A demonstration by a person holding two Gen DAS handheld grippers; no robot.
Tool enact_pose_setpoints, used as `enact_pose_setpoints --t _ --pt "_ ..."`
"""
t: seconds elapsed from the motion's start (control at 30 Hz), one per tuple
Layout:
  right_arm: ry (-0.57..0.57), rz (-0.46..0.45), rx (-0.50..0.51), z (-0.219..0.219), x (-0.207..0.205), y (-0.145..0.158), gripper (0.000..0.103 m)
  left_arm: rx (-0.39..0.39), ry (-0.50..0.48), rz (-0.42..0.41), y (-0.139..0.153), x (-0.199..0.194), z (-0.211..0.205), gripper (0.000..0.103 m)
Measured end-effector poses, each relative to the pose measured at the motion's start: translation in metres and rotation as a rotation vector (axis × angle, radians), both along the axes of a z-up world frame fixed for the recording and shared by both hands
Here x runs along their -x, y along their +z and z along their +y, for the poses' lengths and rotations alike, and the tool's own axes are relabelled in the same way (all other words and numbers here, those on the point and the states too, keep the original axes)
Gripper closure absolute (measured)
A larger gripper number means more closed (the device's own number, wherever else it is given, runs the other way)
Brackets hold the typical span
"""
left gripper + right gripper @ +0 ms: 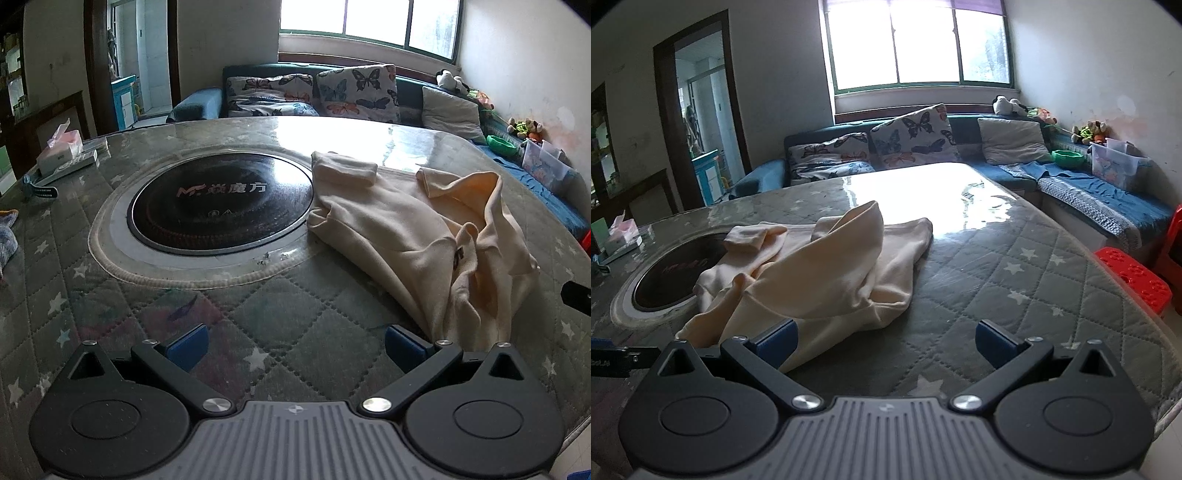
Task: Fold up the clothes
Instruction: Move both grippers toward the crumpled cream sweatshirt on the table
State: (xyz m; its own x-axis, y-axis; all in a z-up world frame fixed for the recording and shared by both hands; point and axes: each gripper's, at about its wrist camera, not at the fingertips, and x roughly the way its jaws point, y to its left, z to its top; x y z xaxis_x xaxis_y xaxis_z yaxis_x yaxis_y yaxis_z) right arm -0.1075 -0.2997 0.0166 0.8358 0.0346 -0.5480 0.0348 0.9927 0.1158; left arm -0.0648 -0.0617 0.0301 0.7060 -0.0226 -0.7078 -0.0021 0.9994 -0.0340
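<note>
A cream sweatshirt (417, 236) lies crumpled on the quilted, star-patterned table (258, 314), to the right of the round black cooktop (221, 199). My left gripper (295, 347) is open and empty above the table's front, its right blue pad next to the garment's near edge. In the right wrist view the same sweatshirt (827, 273) lies ahead and left, one part standing up in a fold. My right gripper (886, 347) is open and empty; its left blue pad sits at the garment's near hem.
A tissue box (61, 147) and a watch (40, 192) lie at the table's far left. A blue sofa with butterfly cushions (908, 140) runs behind the table. A red stool (1130, 277) stands at the right. A clear plastic sheet covers the table.
</note>
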Motion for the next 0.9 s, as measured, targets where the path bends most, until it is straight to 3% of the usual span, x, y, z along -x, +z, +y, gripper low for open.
enact_pose_setpoints --t 0.9 --pt "0.066 0.018 0.018 0.008 -0.012 0.001 0.000 -0.011 -0.019 0.008 0.006 -0.015 -0.010 0.000"
